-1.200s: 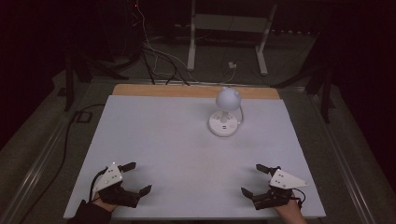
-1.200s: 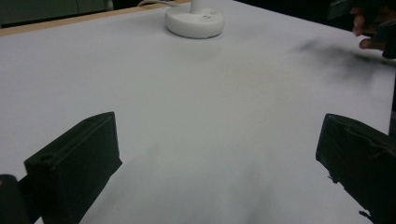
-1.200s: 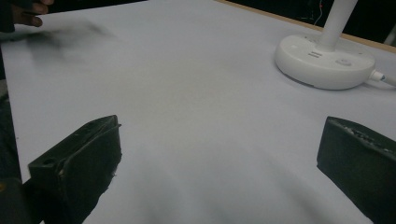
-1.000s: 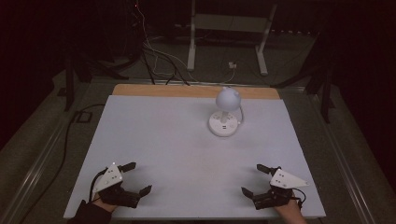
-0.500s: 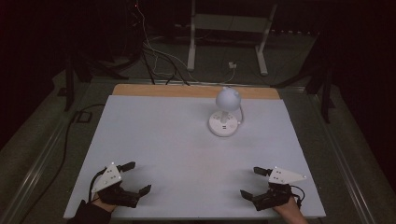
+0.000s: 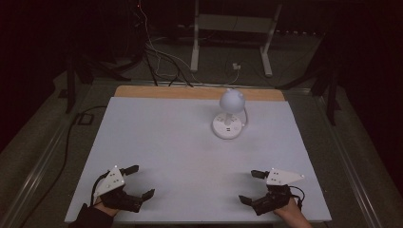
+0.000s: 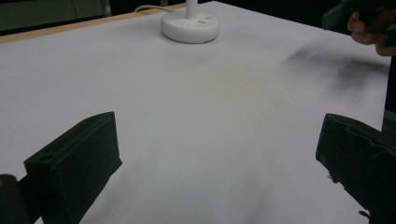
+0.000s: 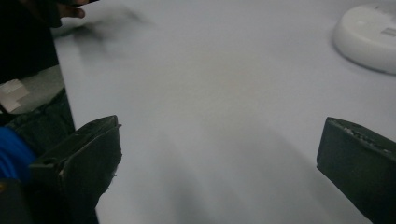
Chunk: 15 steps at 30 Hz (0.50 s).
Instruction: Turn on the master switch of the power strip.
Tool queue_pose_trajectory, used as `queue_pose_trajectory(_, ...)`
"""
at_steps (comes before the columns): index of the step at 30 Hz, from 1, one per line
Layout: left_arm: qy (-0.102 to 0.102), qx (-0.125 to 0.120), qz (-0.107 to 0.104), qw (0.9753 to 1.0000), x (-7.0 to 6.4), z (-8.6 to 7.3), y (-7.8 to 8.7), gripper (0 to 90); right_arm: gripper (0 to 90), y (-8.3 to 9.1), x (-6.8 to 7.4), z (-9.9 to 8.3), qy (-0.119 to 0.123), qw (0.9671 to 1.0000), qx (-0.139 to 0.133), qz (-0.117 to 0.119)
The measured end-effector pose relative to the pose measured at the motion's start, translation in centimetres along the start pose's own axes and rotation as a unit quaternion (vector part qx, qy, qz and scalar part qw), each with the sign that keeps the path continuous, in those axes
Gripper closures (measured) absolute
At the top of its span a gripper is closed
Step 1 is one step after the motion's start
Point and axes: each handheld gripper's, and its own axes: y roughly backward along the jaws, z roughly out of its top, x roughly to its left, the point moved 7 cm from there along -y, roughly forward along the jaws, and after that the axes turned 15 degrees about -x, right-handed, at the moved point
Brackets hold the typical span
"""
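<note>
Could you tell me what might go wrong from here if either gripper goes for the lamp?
1. The lamp carries a round head on a thin neck above its base, so a push up high could probably tip it.
2. Its white cord runs off behind the base; a jaw may snag it.
3. The left gripper and right gripper, both open, could collide if they converge.

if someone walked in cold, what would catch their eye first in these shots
The small white desk lamp, with a round head on a round base, stands alone toward the far side of the white table. Next, the two black tongs at the near edge: the left tongs and right tongs both rest open and hold nothing.
</note>
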Motion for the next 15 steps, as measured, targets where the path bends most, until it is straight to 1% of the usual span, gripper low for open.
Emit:
queue_pose_trajectory(2,0.000,0.000,-0.001,1.0000,0.0,0.0,0.0,0.2,0.0,-0.1,-0.1,0.5,-0.003,1.0000,-0.005,0.000)
queue_pose_trajectory(5,0.000,0.000,-0.001,1.0000,-0.1,0.0,0.0,0.2,0.5,-0.3,-0.3,1.4,0.003,1.0000,-0.007,0.001)
queue_pose_trajectory(8,-0.001,0.000,-0.002,1.0000,-0.2,0.0,0.0,0.2,0.5,-0.3,-0.4,1.9,0.003,0.9999,-0.013,0.003)
queue_pose_trajectory(9,-0.001,-0.001,-0.002,1.0000,-0.2,0.0,0.0,0.2,0.4,-0.4,-0.5,2.3,0.008,0.9999,-0.014,0.002)
queue_pose_trajectory(15,-0.001,-0.001,0.000,1.0000,-0.1,0.1,0.0,0.2,0.4,-0.6,-0.8,3.2,0.009,0.9999,-0.013,0.003)
